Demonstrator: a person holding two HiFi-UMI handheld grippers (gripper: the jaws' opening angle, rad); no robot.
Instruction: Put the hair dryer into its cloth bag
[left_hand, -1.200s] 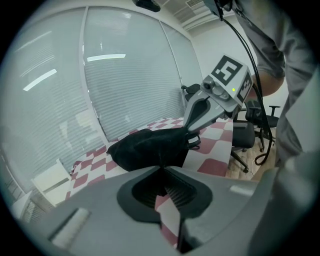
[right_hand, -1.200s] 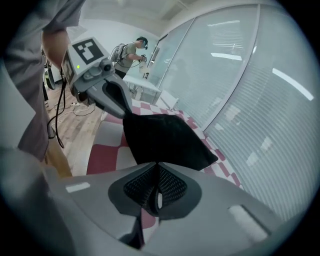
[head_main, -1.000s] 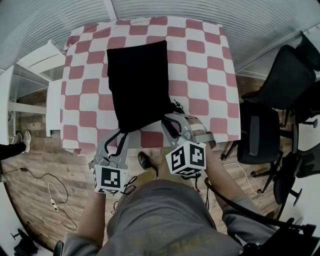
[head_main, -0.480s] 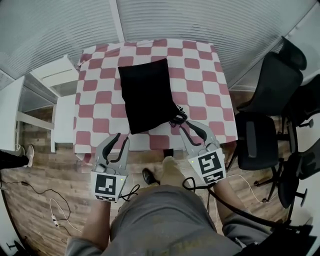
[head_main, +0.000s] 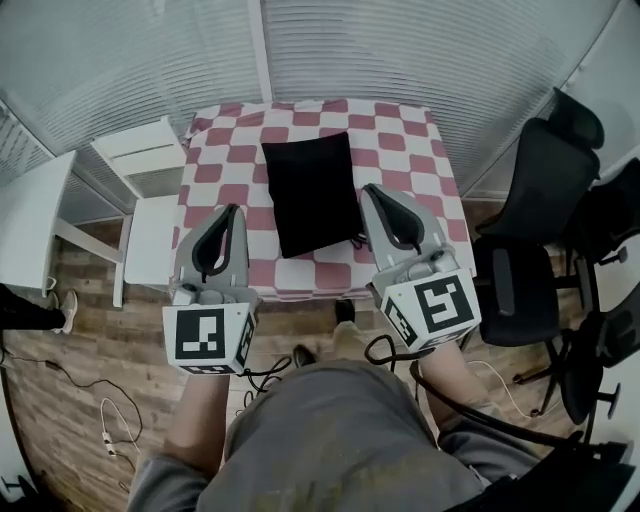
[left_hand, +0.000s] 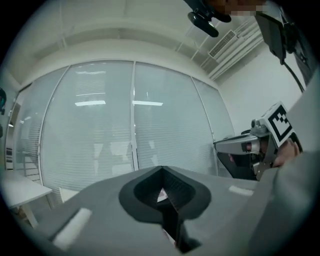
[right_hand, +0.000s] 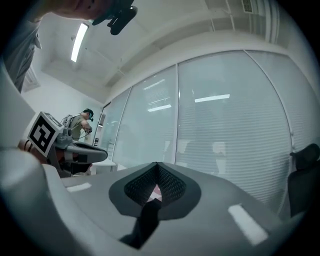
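Observation:
The black cloth bag (head_main: 312, 192) lies flat on the red-and-white checkered table (head_main: 405, 150), with its drawstring (head_main: 356, 239) trailing at the near right corner. No hair dryer shows in any view. Both grippers are held high in front of the person, well above and nearer than the bag. The left gripper (head_main: 232, 209) is shut with nothing between its tips. My right gripper (head_main: 369, 189) is shut and empty too. In the left gripper view the jaw tips (left_hand: 161, 169) meet; in the right gripper view the tips (right_hand: 157, 164) meet as well.
A white side table (head_main: 140, 158) stands left of the checkered table. Black office chairs (head_main: 545, 165) crowd the right side. A cable (head_main: 105, 405) lies on the wooden floor. Blinds on a glass wall (head_main: 330, 50) close off the far side.
Both grippers have risen from the bag's near edge toward the head camera. The person has stepped back, so the table looks smaller. The bag has not moved.

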